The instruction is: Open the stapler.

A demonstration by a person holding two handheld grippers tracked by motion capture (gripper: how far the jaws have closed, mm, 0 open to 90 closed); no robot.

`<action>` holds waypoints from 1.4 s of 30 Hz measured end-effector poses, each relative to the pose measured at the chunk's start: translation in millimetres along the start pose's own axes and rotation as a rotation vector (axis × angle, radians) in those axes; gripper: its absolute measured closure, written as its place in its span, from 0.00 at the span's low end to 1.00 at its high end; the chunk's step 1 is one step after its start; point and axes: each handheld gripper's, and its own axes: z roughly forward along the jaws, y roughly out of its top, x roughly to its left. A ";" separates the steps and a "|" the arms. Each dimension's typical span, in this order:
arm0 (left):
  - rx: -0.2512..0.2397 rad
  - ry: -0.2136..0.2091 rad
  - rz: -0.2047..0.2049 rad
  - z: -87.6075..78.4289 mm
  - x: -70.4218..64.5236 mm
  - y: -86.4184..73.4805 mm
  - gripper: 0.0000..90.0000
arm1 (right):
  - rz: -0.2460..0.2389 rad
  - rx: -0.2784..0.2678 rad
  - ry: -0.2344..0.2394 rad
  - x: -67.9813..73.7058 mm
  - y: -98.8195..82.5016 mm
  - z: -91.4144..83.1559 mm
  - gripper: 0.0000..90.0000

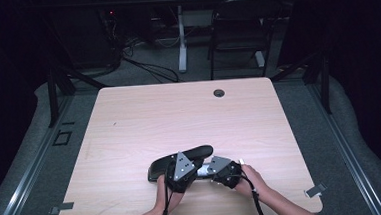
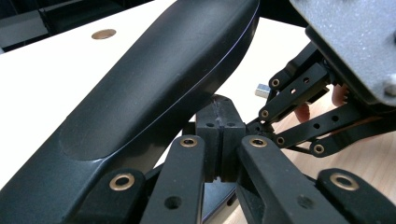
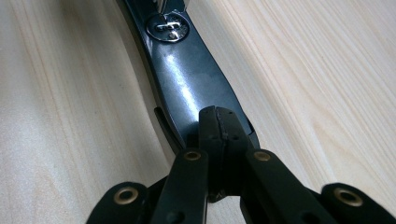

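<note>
A black stapler [image 1: 179, 162] lies on the pale wooden table [image 1: 129, 126] near its front edge, with its top arm [image 2: 154, 79] raised off the base. My left gripper [image 2: 219, 122] is shut, pads pressed together with nothing between them, just under and beside that raised arm. My right gripper [image 3: 218, 123] is also shut, its tips over the near end of the stapler's glossy base [image 3: 187, 74], whose round metal anvil [image 3: 167, 25] shows farther along. From above, both hands hold the grippers close together at the stapler, left gripper [image 1: 193, 163] and right gripper [image 1: 203, 170].
A round cable hole [image 1: 219, 92] sits near the table's far edge. A dark chair [image 1: 239, 29] and a white table leg [image 1: 181, 38] stand beyond it. Small tape markers lie at the front corners [image 1: 62, 208] [image 1: 315, 190]. Bare tabletop stretches left, right and behind the stapler.
</note>
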 end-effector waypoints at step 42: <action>-0.118 0.026 -0.011 -19.3 7.6 20.4 1.00 | 0.007 -0.013 -0.018 -0.7 0.4 0.6 1.00</action>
